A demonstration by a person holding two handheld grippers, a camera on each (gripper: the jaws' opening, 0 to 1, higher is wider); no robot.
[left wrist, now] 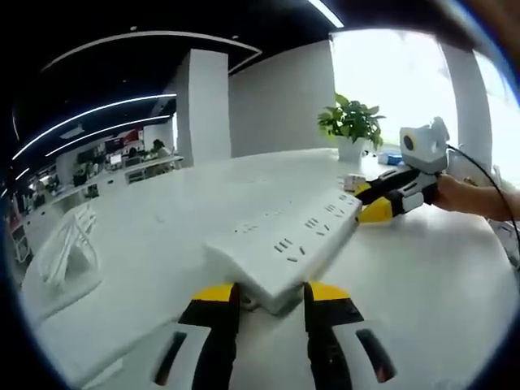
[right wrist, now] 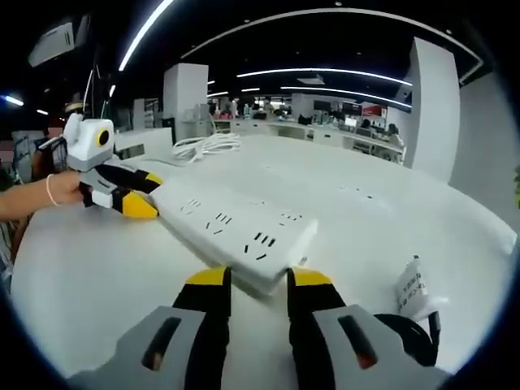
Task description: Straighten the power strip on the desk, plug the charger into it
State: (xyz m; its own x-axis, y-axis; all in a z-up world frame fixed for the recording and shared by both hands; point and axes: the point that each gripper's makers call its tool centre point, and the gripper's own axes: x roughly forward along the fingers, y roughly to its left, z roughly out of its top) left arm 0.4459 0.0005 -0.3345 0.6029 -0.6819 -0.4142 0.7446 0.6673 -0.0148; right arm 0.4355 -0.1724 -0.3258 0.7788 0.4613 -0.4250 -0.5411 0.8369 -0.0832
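Both grippers on the power strip now, one per end, w/ it lying flat mid-desk. Left gripper clamps the near end; right gripper clamps the opposite end. Straightening looks underway, not settled. Charger sits unplugged on the desk, just right of the right gripper, so plugging in is left.

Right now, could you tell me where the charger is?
In the right gripper view, the charger lies on the desk at lower right, beside the power strip end held between the right hand-held gripper jaws.
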